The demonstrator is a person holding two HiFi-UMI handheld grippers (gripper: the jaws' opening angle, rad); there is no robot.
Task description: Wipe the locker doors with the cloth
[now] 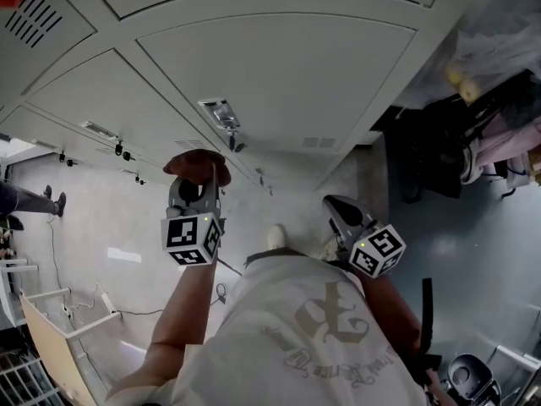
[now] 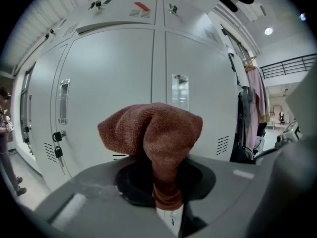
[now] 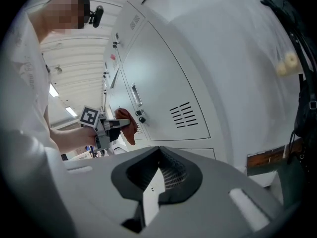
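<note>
Cloth point(image 2: 151, 130) clamped in left claw point(image 2: 168, 208)

Locker area inside a large workplace hall. Banks of grey metal locker doors point(image 2: 119, 93) line the wall, each fitted with a recessed handle point(image 2: 63, 100), a lock with keys point(image 2: 59, 151) hanging from it, and vent slots point(image 3: 184, 115). Garments point(image 2: 252, 98) hang beside the end locker. A smooth grey floor point(image 1: 486, 260), overhead strip lights point(image 3: 52, 89) and a distant upper-level railing point(image 2: 290, 66) indicate an industrial or institutional building.
</note>
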